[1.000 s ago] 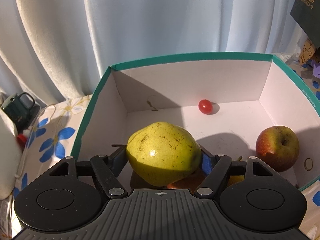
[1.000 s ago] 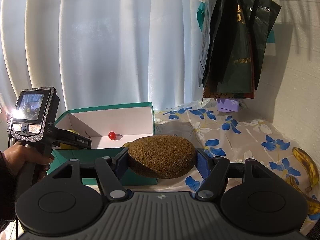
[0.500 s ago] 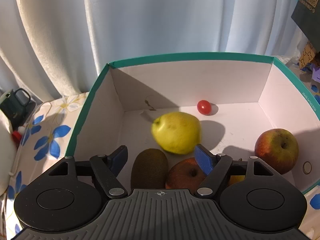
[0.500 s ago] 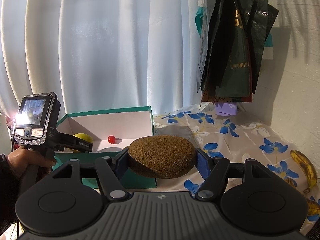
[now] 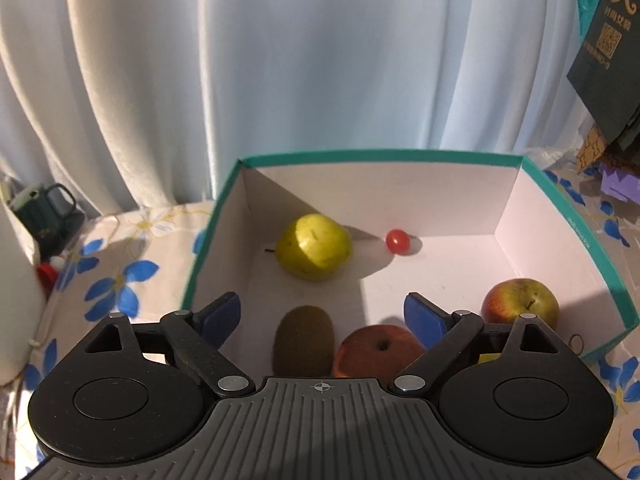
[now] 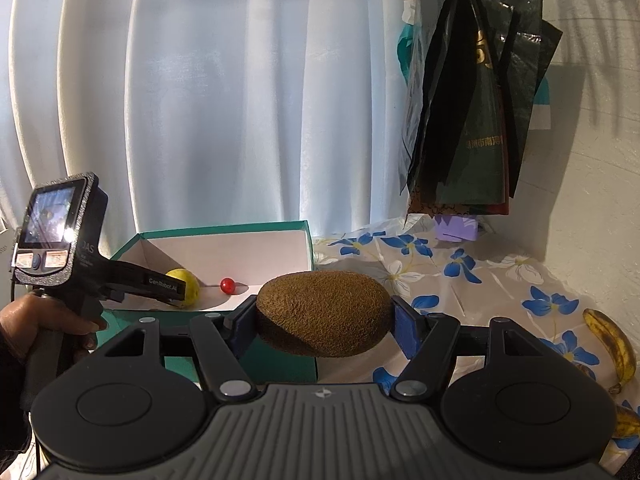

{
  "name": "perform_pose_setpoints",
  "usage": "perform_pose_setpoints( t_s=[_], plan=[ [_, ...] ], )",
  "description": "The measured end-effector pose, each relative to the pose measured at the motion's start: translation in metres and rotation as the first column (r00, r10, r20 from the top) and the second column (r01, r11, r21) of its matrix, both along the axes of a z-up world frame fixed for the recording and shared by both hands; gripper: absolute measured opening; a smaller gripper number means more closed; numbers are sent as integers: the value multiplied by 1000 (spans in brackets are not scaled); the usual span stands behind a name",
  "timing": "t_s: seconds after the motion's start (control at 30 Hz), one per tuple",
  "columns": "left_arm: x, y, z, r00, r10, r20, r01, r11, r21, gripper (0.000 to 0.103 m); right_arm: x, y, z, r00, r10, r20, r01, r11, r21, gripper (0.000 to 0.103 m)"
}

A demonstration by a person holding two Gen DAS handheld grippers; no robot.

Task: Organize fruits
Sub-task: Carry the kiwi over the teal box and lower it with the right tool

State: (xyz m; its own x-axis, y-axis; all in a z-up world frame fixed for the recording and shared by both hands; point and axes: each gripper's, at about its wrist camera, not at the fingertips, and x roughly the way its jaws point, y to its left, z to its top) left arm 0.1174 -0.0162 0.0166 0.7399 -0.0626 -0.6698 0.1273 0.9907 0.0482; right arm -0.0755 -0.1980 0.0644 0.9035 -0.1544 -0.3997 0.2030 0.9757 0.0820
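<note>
A teal-rimmed white box (image 5: pixel 380 155) holds a yellow-green pear (image 5: pixel 315 246) at the back left, a cherry tomato (image 5: pixel 397 241), a kiwi (image 5: pixel 303 340), a red apple (image 5: pixel 376 352) and another apple (image 5: pixel 519 300) at the right. My left gripper (image 5: pixel 322 314) is open and empty above the box's near side. My right gripper (image 6: pixel 324 316) is shut on a brown kiwi (image 6: pixel 324 312), held in the air to the right of the box (image 6: pixel 224 238). The pear (image 6: pixel 185 286) and the tomato (image 6: pixel 227 285) show in the right wrist view too.
Floral tablecloth (image 6: pixel 460 276) covers the table. Spotted bananas (image 6: pixel 614 344) lie at the far right. Dark bags (image 6: pixel 472 112) hang at the wall. A dark mug (image 5: pixel 44 208) stands left of the box. White curtain behind. The person's hand (image 6: pixel 44 320) holds the left gripper handle.
My left gripper opened and let go of the pear, which rolled to the back left of the box. The left gripper drew back and up. The right gripper holds the kiwi, slightly shifted.
</note>
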Motion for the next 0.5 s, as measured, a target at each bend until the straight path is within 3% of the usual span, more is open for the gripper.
perform_pose_setpoints(
  t_s=[0.1, 0.27, 0.5],
  plan=[
    [-18, 14, 17, 998, 54, 43, -54, 999, 1, 96, 5, 3, 1, 1000, 17, 10, -17, 1000, -18, 68],
    [-37, 34, 28, 996, 92, 10, -91, 993, -70, 97, 18, 9, 2, 998, 58, 28, -57, 998, -25, 68],
    [-53, 41, 30, 994, 109, -9, -110, 992, -58, 98, 50, 17, -5, 994, 95, 62, -92, 995, -44, 68]
  ],
)
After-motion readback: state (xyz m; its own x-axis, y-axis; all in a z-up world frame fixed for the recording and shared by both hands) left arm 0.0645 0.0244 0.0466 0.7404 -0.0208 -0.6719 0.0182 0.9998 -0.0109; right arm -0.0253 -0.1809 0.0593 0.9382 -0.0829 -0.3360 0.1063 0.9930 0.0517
